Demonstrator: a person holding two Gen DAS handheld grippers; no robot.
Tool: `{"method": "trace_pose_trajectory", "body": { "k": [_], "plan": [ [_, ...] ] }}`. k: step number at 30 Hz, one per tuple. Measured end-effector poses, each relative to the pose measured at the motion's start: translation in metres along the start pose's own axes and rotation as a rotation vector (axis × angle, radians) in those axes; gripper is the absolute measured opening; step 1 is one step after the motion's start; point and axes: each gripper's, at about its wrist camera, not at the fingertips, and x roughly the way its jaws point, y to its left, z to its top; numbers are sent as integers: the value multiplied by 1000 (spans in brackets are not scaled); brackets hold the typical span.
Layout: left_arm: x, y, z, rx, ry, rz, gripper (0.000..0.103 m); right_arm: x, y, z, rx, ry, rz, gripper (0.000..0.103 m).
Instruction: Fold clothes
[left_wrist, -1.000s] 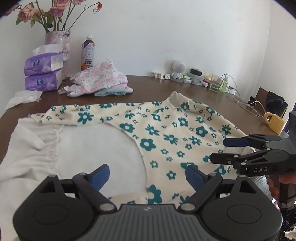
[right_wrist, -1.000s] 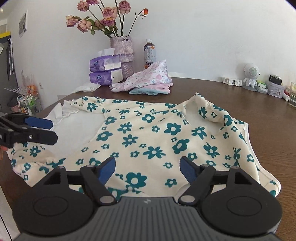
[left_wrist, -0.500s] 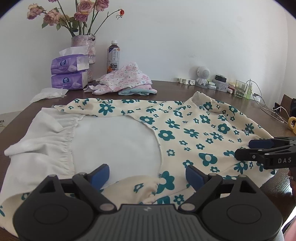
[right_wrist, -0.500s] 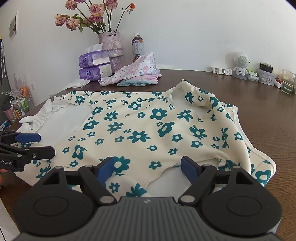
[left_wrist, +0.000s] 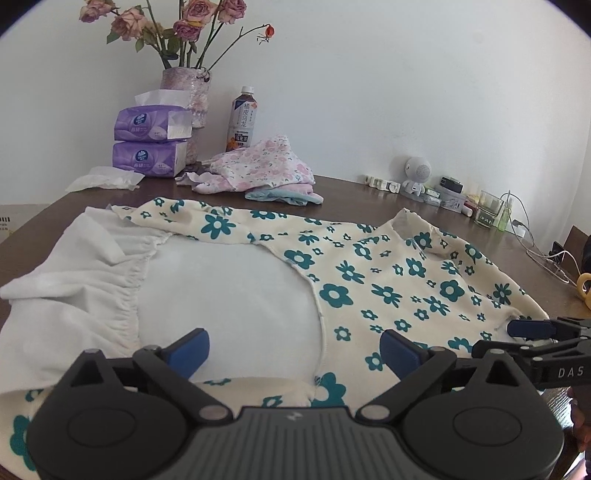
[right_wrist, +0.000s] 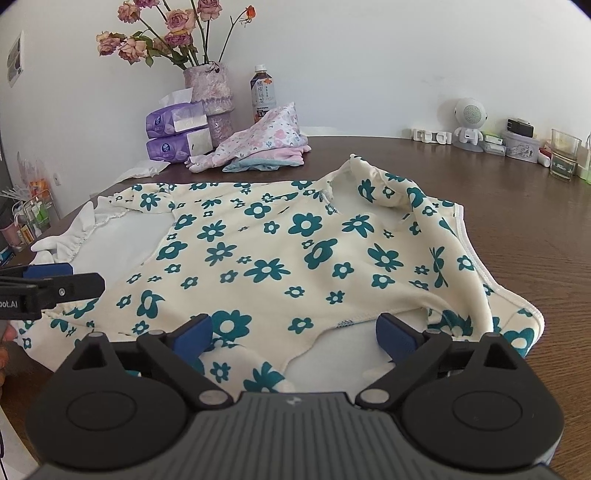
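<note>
Left gripper (left_wrist: 295, 349) black, blue pads (left_wrist: 190, 347) (silver screws), right gripper (right_wrist: 295, 332) alike

Vase (left_wrist: 186, 83), tissue packs (left_wrist: 151, 138), bottle (left_wrist: 242, 120) near wall.

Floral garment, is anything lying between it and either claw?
Nothing visible. Both claws are open right over the garment: the left claw over its white lining, the right claw at its near hem. The pink clothes pile sits well behind.
</note>
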Motion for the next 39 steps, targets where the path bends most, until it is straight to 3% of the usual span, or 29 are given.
{"method": "trace_pose_trajectory", "body": {
  "k": [20, 39],
  "plan": [
    [-2, 1, -3, -22, -12, -8, 101, -1, 0, -1, 11, -8, -47, 98],
    [-2, -1, -4, -13, -10, 14, 101, -1, -11, -1, 100, -19, -86, 98]
  ]
}}
